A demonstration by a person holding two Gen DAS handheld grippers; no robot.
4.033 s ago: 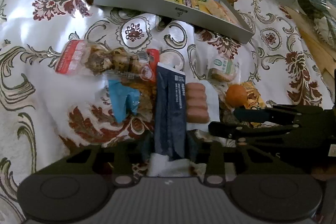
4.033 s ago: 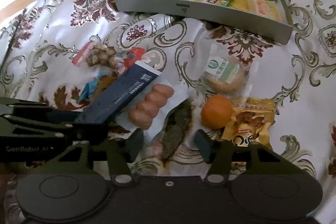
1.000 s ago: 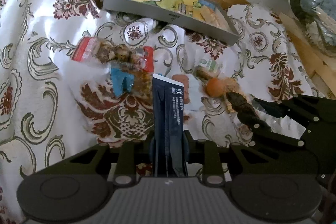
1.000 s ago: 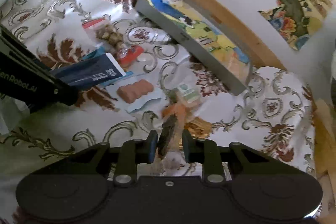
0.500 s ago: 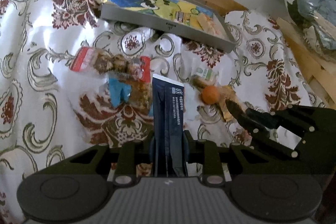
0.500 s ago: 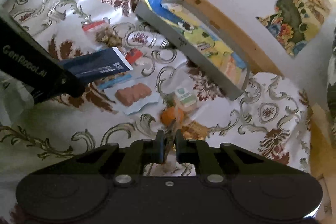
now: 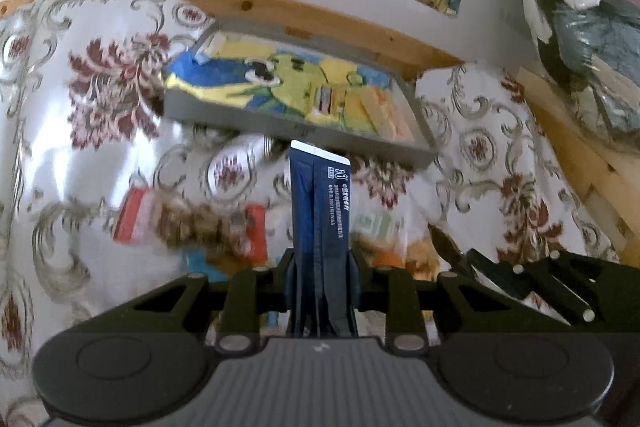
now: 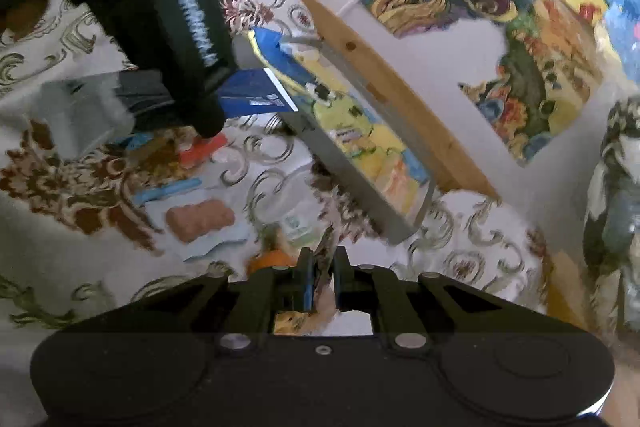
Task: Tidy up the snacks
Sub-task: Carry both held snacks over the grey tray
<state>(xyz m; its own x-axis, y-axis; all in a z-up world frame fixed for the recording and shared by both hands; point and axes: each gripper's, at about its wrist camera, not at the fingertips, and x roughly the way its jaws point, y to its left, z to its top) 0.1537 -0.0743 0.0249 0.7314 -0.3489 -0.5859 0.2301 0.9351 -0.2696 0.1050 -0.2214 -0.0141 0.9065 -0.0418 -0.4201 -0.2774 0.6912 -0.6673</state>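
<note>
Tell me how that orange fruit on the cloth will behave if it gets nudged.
The orange fruit looks round and smooth, so it would probably roll. The packets crowding it, such as the sausage pack, may stop it soon. It looks firm, likely not fragile.

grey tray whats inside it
The shallow grey tray holds a yellow, green and blue cartoon-printed packet and an orange packet. Anything beneath them is hidden.

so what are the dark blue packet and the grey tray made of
The dark blue packet, clamped in the left gripper, looks like printed plastic or foil film: a flat pouch with a white sealed end and lengthwise creases. The grey tray looks like matte rigid plastic with straight low walls, though painted metal can't be ruled out.
</note>
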